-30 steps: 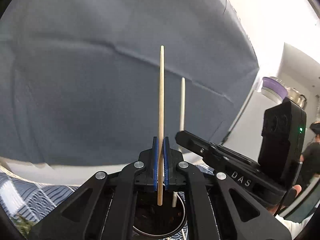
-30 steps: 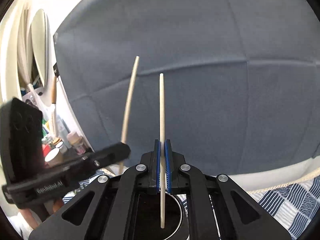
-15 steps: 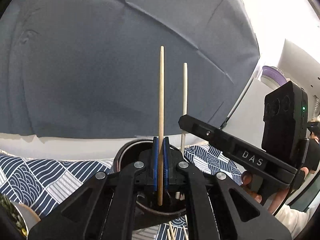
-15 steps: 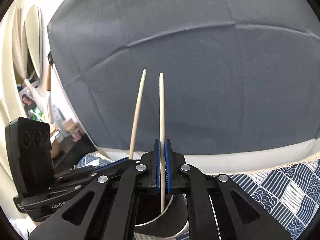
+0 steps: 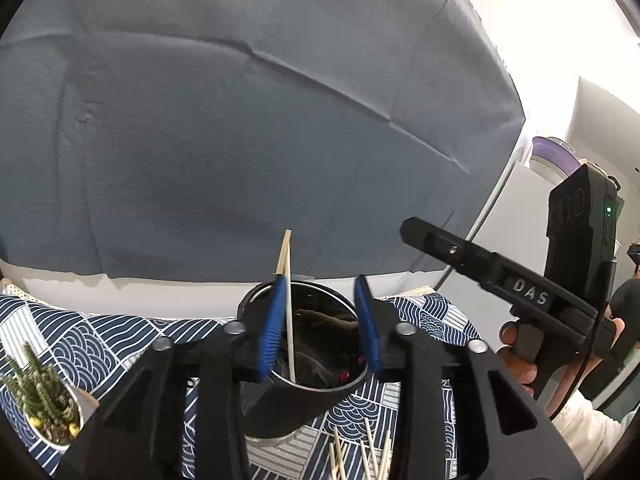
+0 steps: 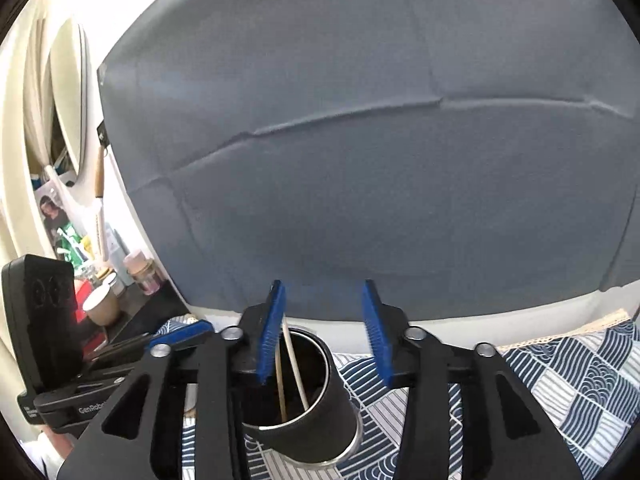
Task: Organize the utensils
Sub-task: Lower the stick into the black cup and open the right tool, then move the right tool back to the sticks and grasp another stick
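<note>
Left claw: your left claw (image 5: 322, 328) had just been opening; its blue pads stood apart and gripped nothing, though one chopstick leaned against the left pad at frame centre.
Right claw: your right claw (image 6: 326, 332) had likewise just been opening, half spread, with nothing pressed between the pads.
Chopsticks: two chopsticks (image 6: 294, 364) stood inside the cup (image 6: 316, 412), tips down, leaning toward its left rim at the lower centre of the right view.
Done: both sticks looked released into the cup, so that part of the job seemed finished.
Left to do: more loose sticks (image 5: 362, 456) lay on the patterned cloth (image 5: 80, 344) over the surface, at the bottom edge of the left view just below the cup; those probably still needed collecting.
Around: a small potted plant (image 5: 42, 404) sat at the lower left of the left view, near the cup.
In the way: your two claws crowded the cup mouth; backing out carelessly could have tipped it.
</note>
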Available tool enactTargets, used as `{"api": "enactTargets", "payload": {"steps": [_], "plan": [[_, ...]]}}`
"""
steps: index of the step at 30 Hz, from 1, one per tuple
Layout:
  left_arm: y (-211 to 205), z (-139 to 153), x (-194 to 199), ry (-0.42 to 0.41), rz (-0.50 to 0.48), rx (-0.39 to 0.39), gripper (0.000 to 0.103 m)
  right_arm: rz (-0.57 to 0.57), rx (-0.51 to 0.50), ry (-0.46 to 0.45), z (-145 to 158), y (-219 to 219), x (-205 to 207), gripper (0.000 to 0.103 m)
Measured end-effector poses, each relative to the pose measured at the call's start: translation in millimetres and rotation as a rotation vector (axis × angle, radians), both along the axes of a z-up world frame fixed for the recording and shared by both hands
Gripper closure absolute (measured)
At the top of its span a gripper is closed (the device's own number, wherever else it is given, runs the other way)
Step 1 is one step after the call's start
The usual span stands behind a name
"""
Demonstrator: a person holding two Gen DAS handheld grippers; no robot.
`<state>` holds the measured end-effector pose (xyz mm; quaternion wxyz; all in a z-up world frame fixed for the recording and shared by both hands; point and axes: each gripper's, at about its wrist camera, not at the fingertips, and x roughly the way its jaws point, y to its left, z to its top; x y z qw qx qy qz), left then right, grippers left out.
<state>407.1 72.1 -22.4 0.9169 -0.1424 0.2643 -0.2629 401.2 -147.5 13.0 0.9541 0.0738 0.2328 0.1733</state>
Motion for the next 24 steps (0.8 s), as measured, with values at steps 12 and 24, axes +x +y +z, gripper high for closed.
{"api": "enactTargets", "payload": {"steps": [12,24], "plan": [[-7.3,10.6,-45.5,0.052,0.059,0.053,0.019,-0.022,-0.042,-0.065,31.2,-16.5,-56.6,0.018],[-9.6,2.0,-102.6,0.1,0.156,0.061,0.006,-0.023,-0.051,-0.008,27.0,-32.6,-110.6,0.014]]}}
